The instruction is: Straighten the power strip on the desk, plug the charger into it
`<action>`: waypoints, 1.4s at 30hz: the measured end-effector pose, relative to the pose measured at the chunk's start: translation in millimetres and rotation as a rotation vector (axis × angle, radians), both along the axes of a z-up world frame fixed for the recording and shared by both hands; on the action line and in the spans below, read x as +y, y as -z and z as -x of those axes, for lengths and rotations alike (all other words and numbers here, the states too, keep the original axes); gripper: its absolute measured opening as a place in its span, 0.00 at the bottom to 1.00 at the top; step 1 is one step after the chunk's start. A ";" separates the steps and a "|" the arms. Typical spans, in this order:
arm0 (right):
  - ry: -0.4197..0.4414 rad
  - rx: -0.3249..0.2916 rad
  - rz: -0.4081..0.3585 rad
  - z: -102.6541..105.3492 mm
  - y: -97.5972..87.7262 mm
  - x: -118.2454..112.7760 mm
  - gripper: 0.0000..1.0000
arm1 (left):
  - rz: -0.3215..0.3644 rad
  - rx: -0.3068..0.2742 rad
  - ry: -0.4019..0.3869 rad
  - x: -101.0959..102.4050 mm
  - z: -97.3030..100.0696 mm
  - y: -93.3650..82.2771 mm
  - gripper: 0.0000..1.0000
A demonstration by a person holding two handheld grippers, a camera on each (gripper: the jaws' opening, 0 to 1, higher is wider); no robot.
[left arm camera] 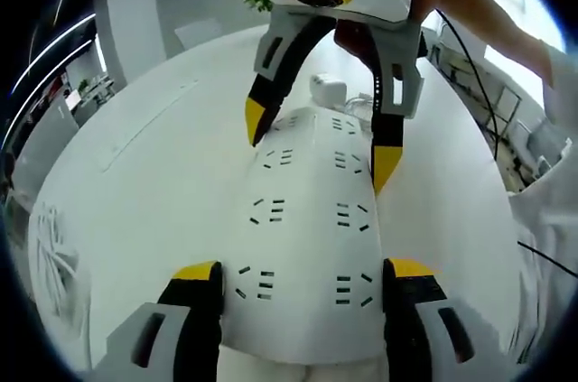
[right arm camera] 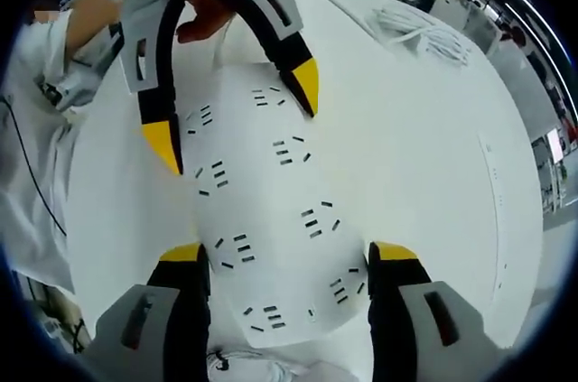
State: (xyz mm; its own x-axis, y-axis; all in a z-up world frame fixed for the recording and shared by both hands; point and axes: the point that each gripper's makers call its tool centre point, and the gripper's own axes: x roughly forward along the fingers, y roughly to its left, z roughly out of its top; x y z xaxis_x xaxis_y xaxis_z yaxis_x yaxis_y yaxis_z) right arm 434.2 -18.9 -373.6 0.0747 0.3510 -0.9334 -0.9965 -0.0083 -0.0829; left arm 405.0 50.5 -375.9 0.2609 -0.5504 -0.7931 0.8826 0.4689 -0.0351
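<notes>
- White and round-edged, the worktop (left arm camera: 144, 174) stands in a bright office, with other desks and a green plant far behind.
- On it lies the power strip (left arm camera: 307, 228), a wide white block with two rows of sockets, flat on the surface.
- The left tongs (left arm camera: 304, 283) are spread, one yellow-tipped jaw on each long side of the strip at its near end; I cannot tell if the tips touch it.
- The right tongs (right arm camera: 284, 265) are spread as well and straddle the opposite end, so each pair faces the other across the strip.
- A small white charger (left arm camera: 327, 88) sits just beyond the far end of the strip in the left gripper view, with a thin cable beside it.
- A coil of white cable (right arm camera: 424, 34) rests well apart on the worktop.
- I judge the step in hand to be the straightening: both ends are framed for turning the strip.
- Next move, as I think: push both ends together until the strip lies square, then free one pair of tongs for the charger and aim its pins at a socket.
</notes>
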 end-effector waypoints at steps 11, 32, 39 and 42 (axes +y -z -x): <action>-0.197 -0.005 0.108 -8.0 -13.3 -14.0 0.72 | -0.026 0.012 0.009 0.0 0.2 0.2 0.72; -0.362 0.006 0.253 -4.7 2.0 -25.0 0.64 | -0.030 0.014 0.014 1.0 0.9 -1.2 0.72; -0.343 0.010 0.258 -3.6 2.2 -27.2 0.64 | -0.039 0.019 0.026 0.4 1.2 -0.9 0.72; -0.328 0.014 0.256 -1.9 2.4 -28.6 0.64 | -0.037 0.018 0.033 0.2 1.5 -0.8 0.72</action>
State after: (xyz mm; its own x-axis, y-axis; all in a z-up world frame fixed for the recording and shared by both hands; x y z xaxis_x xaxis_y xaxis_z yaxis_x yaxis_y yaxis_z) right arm 436.1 -47.5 -376.0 -0.0155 0.1110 -0.9937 -0.9387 -0.3439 -0.0237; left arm 403.5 50.7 -375.0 0.2284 -0.5288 -0.8174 0.8971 0.4404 -0.0342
